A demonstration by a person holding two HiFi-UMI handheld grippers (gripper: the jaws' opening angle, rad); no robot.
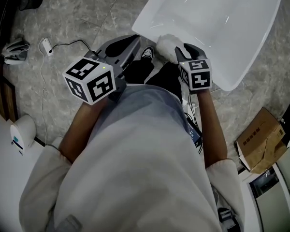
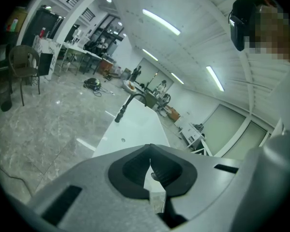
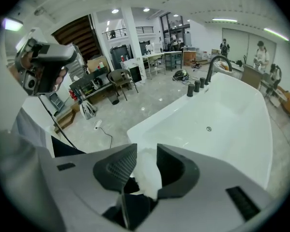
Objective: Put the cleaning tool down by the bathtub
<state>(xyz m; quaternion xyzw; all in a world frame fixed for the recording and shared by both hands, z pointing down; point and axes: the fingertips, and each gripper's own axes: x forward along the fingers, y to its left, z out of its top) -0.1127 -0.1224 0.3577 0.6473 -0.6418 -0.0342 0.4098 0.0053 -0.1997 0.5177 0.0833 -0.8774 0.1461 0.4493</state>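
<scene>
1. Head view: my right gripper holds the tool, a white fluffy wad, at the tub's near rim. I judge the put-down hasn't happened yet.
2. Left gripper view: my left gripper has its jaws together on nothing and isn't in use.
3. Right gripper view: both pads pinch the soft white wad. Next I need to lower it beside the tub, then let go.

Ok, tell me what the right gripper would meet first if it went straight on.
The bathtub. The right gripper, with the white cleaning tool between its jaws, points at the tub's near rim and inner wall. Which of those comes first is hard to judge, since depth is unclear.
</scene>
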